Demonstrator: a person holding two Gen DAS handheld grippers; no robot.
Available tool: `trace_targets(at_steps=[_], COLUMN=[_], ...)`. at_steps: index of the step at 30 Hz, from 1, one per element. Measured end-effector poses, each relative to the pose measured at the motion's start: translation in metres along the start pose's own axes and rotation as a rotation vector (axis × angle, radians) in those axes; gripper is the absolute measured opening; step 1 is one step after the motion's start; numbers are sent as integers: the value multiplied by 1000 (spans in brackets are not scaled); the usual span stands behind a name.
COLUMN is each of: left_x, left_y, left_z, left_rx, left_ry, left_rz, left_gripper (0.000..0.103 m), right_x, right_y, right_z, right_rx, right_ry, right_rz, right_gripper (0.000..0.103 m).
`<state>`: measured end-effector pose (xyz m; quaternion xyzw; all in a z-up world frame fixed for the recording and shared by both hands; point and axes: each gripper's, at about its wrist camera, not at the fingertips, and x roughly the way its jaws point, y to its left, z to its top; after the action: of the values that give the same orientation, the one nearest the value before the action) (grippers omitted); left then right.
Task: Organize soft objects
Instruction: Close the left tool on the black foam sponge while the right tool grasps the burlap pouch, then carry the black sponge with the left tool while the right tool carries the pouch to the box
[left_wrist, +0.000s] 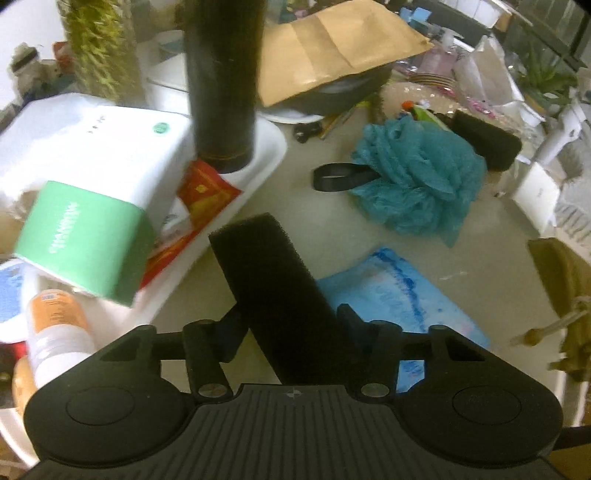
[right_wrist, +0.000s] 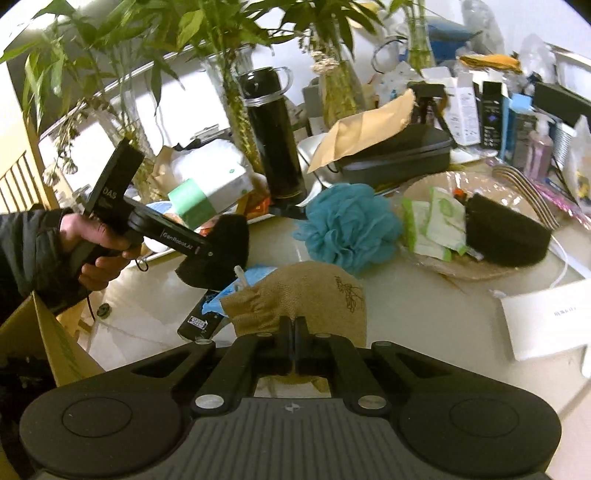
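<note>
Claw fingers of the left claw (left_wrist: 291, 325) clamp a black foam block (left_wrist: 269, 280) above the tabletop (left_wrist: 303, 206). Right claw (right_wrist: 294, 343), fully closed, pinches a burlap pouch (right_wrist: 306, 295). Nearby lie a teal bath pouf (right_wrist: 347, 225) and another black sponge (right_wrist: 506, 236).

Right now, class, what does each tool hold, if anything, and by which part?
The left tool grips the black foam block at its near end. The right tool pinches the burlap pouch at its near edge.
</note>
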<state>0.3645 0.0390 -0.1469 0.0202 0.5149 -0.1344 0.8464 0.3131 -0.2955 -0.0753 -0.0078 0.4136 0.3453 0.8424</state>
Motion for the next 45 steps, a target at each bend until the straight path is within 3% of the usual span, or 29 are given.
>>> trace_targets(at_steps=[5,17,28,45], left_x=[-19,-107,-177,-265], left_y=[4,-15,-41,-83], left_z=[-4,-24,-46,-119], left_rx=[12,69,91,169], left_ry=[-23,-200,-292,-363], left_rz=[-3,-68,-90,-136], left_gripper=[45,45,45,45], right_x=[-12,-60,-101,-158], right_y=[2,26,62,115], right_z=[0,12,12,-13], right_rx=[45,67,34,-51], right_ry=[19,-8,-58,-92], right_rz=[-74,-177,-158,-124], right_gripper=[3,3,3,3])
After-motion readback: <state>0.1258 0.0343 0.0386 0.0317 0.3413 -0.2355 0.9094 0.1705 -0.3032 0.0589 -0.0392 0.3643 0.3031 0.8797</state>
